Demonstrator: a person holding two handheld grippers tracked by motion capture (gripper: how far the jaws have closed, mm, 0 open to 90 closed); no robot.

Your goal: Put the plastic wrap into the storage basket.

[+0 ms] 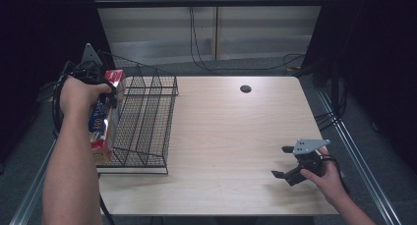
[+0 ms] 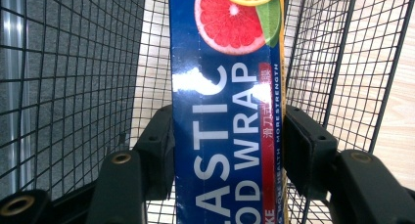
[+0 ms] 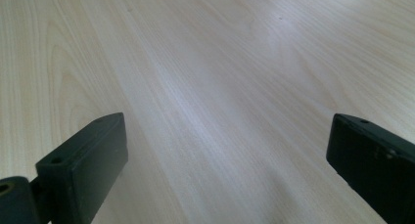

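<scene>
While the person is working at the table, the scene is reading like this:

Left claw: the left gripper (image 2: pixel 227 136) is clenching on the plastic wrap box (image 2: pixel 227 111), its two black jaws pressing against the box's long narrow sides.

Box, seen from the left claw: the plastic wrap box is running straight ahead between the jaws, blue face toward the camera, with white lettering and a picture of cut citrus fruit at the far end.

Box, seen from above: the plastic wrap box (image 1: pixel 104 122) is hanging below the left gripper (image 1: pixel 105 90), nearly upright, its lower end sitting low beside the near left corner of the wire basket (image 1: pixel 147 117).

Basket: black mesh of the wire basket (image 2: pixel 63 87) is lying on both sides of the clamped box and beyond it; whether the box is touching the mesh I cannot tell.

Right claw: the right gripper (image 3: pixel 225 160) is standing released, jaws wide apart, nothing between them.

Under the right claw: bare pale wood of the table (image 3: pixel 205 62) is stretching ahead of its jaws.

Right claw from above: the right gripper (image 1: pixel 285 162) is resting low near the table's near right corner, well apart from the basket, pointing toward it.
</scene>
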